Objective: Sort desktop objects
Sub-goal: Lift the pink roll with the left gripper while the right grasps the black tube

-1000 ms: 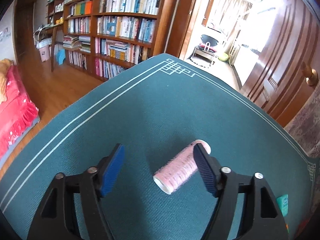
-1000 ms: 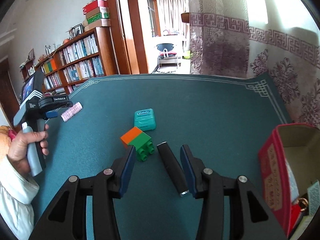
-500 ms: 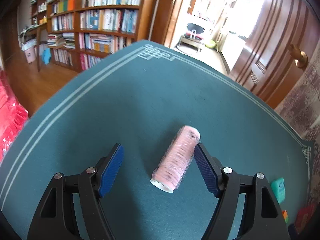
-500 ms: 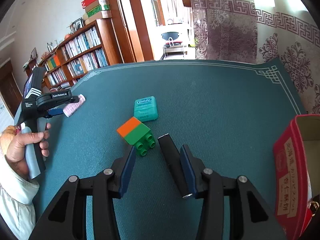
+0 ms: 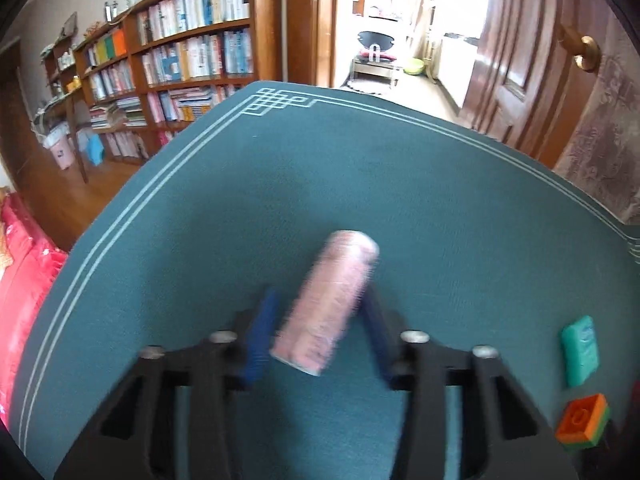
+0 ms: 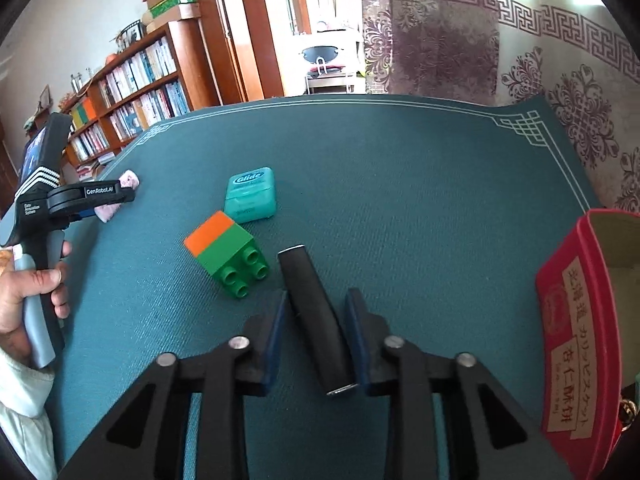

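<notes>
Teal mat carries floss box, brick, red box.

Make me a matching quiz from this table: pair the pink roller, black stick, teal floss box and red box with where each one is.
Things:
1. pink roller
2. black stick
3. floss box
4. red box

Places:
A. at the table's right edge
B. between the left gripper's pads
C. just beyond the orange-green block
D. between the right gripper's pads

Pairs: 1-B, 2-D, 3-C, 4-A
</notes>
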Demonstrator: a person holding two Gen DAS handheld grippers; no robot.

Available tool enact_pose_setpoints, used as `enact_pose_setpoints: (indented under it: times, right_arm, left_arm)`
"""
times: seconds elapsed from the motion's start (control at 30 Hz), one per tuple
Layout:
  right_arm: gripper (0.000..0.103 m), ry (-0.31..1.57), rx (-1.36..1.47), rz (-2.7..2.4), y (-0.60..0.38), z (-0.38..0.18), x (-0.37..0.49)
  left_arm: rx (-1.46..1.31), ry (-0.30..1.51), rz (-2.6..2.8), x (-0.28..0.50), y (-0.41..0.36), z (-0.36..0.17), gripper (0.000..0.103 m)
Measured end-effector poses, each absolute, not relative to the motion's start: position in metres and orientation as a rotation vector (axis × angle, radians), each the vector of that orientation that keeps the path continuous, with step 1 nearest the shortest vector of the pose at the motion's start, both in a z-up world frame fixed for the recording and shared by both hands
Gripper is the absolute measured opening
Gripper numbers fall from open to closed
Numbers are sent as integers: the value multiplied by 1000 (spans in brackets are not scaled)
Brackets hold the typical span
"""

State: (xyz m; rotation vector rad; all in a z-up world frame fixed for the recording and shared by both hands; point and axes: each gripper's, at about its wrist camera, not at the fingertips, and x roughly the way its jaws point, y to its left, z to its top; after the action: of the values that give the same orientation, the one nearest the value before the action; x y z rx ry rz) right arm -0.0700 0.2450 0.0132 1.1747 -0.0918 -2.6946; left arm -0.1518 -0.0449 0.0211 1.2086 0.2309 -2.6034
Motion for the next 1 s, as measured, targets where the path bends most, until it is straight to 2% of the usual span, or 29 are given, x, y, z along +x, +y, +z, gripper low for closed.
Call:
enact_pose_setpoints:
  times: [0.07, 0.13, 0.3, 0.33, 0.4, 0.47, 0.6, 0.63, 0.7, 0.73, 0.77, 0.87, 1.0]
  right_arm:
    - [23, -67, 1173, -2703, 243, 13, -69]
    - [23, -56, 1171, -2707, 241, 13, -67]
    - [23, -51, 1174, -2704, 241, 13, -66]
    - [23, -48, 1174, -2704, 240, 13, -67]
    - [23, -41, 1175, -2706, 240, 12, -67]
    - [23, -39, 1175, -2705, 240, 12, -68]
    - [23, -26, 1176, -2710, 239, 11, -67]
    - [23, -23, 1176, -2710, 239, 11, -66]
    - [23, -22, 1176, -2711, 238, 11, -65]
    - [23, -24, 1175, -2713, 239, 11, -65]
    - [23, -29, 1174, -2716, 239, 11, -65]
    - [23, -61, 1172, -2723, 242, 12, -64]
    - [22, -94, 1159, -2731, 246, 13, -61]
  left_arm:
    - [1215, 224, -2612, -151, -43, 21, 34]
    - [1219, 244, -2622, -151, -44, 21, 33]
    - [1209, 225, -2625, -154, -50, 20, 36]
    - [1207, 202, -2620, -155, -49, 20, 38]
    - [1194, 138, -2593, -157, -46, 20, 47]
    - [1176, 109, -2559, -157, -47, 19, 62]
    - [1170, 213, -2565, -156, -58, 17, 64]
    - [1169, 217, -2567, -156, -58, 17, 64]
    - [1165, 230, -2579, -155, -59, 18, 53]
    - [1164, 240, -2579, -155, -60, 19, 34]
    - [1168, 272, -2580, -153, -63, 20, 29]
    - [1164, 476, -2606, -148, -79, 23, 29]
    - [1130, 624, -2648, -142, -87, 30, 29]
